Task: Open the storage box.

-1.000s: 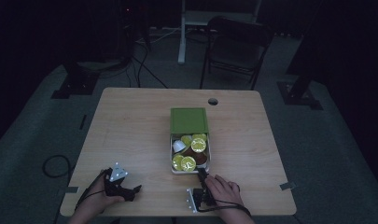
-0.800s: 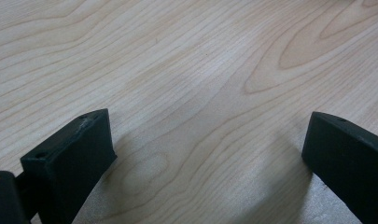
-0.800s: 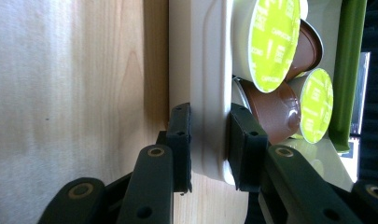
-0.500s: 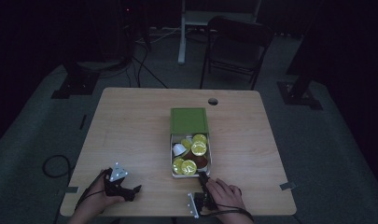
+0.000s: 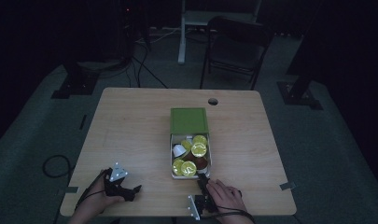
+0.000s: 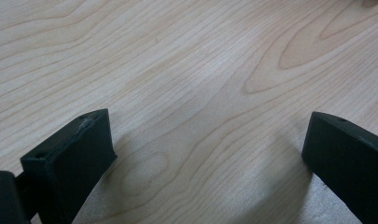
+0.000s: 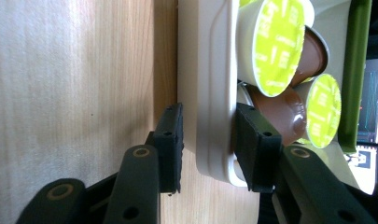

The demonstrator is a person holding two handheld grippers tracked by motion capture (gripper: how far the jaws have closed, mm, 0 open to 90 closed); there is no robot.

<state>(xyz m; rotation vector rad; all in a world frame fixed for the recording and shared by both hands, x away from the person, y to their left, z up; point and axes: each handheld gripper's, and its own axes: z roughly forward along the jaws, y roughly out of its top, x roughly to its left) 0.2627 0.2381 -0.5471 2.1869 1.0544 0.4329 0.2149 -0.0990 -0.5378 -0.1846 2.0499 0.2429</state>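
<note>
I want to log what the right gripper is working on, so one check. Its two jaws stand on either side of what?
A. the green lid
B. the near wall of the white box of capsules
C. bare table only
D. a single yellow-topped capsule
B: in the right gripper view the right gripper has one jaw outside and one inside the near wall of the white box, beside the capsules.

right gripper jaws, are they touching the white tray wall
Cannot tell. In the right gripper view the right gripper has just been opening, its jaws either side of the white tray wall, but any gap at the jaw faces is too fine to see.
</note>
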